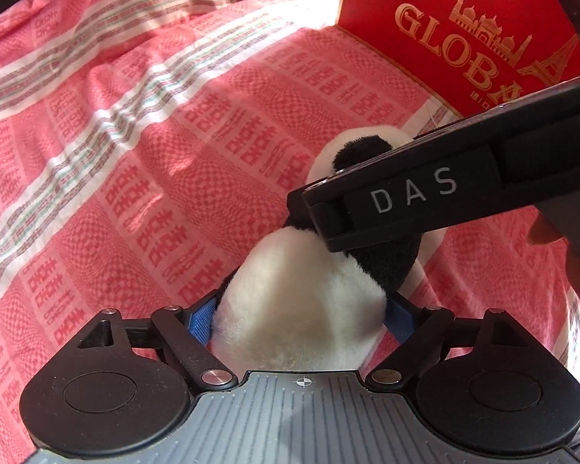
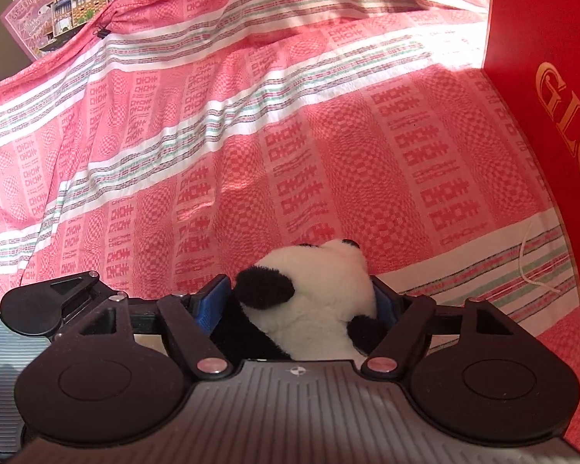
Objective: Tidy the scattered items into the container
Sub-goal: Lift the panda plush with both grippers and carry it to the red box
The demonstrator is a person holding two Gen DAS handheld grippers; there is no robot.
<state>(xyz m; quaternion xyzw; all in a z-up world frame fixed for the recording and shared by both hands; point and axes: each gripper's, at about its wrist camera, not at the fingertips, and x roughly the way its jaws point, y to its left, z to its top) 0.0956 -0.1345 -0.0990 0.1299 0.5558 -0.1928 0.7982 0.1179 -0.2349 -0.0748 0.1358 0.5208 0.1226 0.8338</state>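
A black and white plush panda [image 1: 301, 301] is held over the pink patterned bedsheet [image 1: 135, 154]. My left gripper [image 1: 299, 319] is shut on its white body, blue pads pressing both sides. My right gripper [image 2: 303, 301] is shut on the panda's head [image 2: 313, 290], and its black body reaches in from the right in the left wrist view [image 1: 425, 189]. The red box [image 1: 464, 27] with gold "GLOBAL" lettering stands at the upper right; in the right wrist view its wall [image 2: 541, 116] fills the right edge.
The bedsheet [image 2: 212, 135] lies wrinkled and rises at the back. A pink gift bag and a paper house model [image 2: 58, 4] sit at the far upper left. A loose white thread [image 2: 529, 263] lies near the box. My left gripper's side [image 2: 50, 297] shows at the left.
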